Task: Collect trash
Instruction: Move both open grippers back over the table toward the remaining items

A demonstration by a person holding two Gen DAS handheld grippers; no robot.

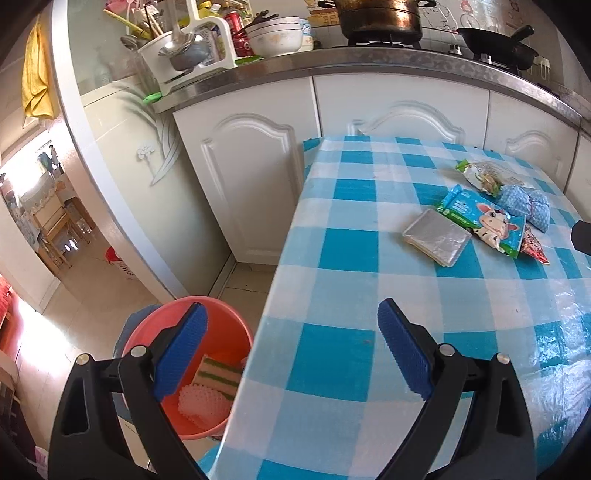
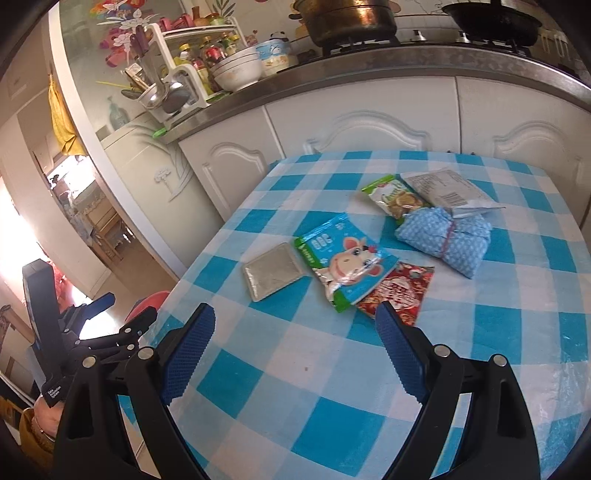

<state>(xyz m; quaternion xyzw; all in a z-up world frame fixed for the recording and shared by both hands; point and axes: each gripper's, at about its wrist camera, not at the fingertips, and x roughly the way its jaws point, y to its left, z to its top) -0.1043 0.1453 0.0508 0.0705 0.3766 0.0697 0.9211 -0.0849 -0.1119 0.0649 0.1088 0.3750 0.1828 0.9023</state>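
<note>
Both spread wide and empty, the left gripper (image 1: pixel 291 349) hangs over the table's (image 1: pixel 332 369) near-left edge and the right gripper (image 2: pixel 295 349) over its near side. Below the left one, an orange bucket (image 1: pixel 155 325) holds a sponge (image 1: pixel 218 378). Farther off lie a silver packet (image 2: pixel 273 275), a cow wrapper (image 2: pixel 345 266), a red wrapper (image 2: pixel 399 291) and a blue bundle (image 2: pixel 443 242).

Desk cover (image 2: pixel 332 369): your glossy checked plastic sheet.
Wrappers (image 2: pixel 343 266): shiny printed foil.
Bucket (image 1: pixel 147 328): smooth plastic.
Pot (image 1: pixel 380 18): dull metal.

Checked table (image 2: pixel 332 369) bears snack wrappers (image 2: pixel 347 267), a clear tray (image 2: pixel 272 275), dotted bundle (image 2: pixel 443 240).
</note>
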